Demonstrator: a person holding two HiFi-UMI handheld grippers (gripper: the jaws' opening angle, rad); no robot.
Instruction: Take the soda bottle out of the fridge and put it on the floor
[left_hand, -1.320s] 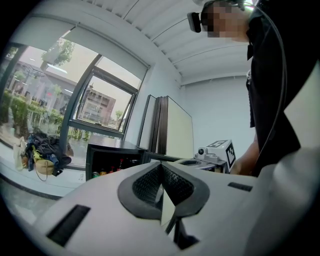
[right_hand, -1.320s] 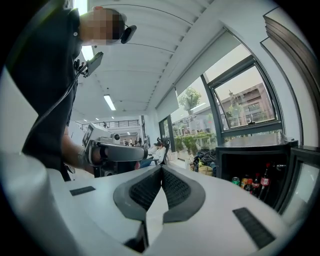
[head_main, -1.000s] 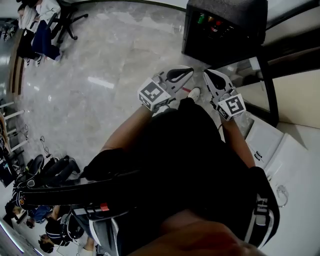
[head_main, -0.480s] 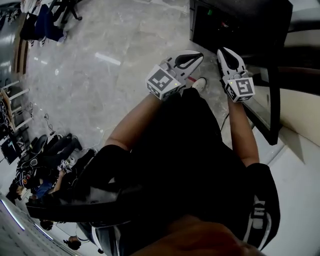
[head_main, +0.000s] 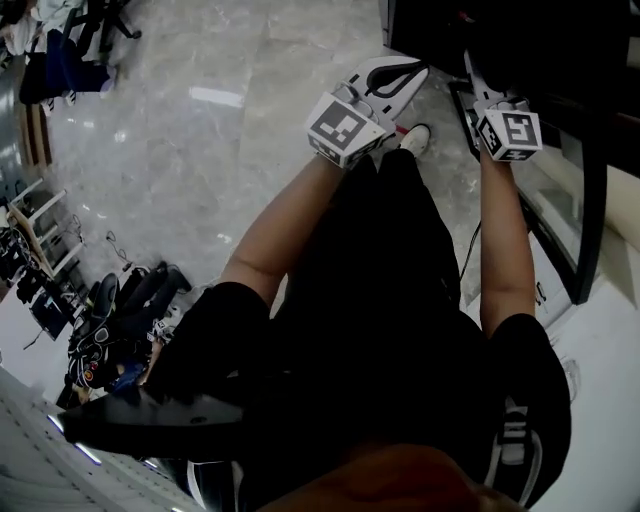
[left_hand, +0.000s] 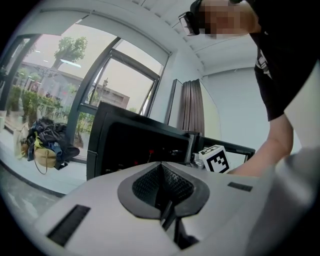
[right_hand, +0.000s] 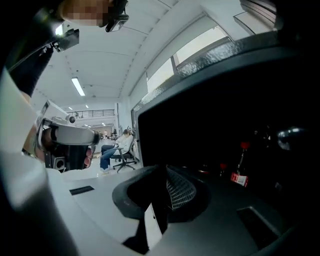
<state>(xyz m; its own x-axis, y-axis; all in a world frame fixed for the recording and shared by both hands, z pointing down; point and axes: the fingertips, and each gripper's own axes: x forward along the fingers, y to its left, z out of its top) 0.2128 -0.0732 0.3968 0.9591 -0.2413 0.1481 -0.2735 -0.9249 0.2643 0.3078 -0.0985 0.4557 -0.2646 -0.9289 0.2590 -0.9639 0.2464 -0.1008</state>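
Both arms stretch forward above the floor (head_main: 200, 150) toward the dark fridge (head_main: 520, 40), left tongs (head_main: 410, 70) and right tongs (head_main: 470, 70) closed, empty.

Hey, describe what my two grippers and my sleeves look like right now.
The left gripper and the right gripper are both smooth light-grey shells. Each carries a white cube printed with black square markers. The tongs taper to a point, and their black mesh-textured pads sit in a dark oval recess. You wear a black short-sleeved top.
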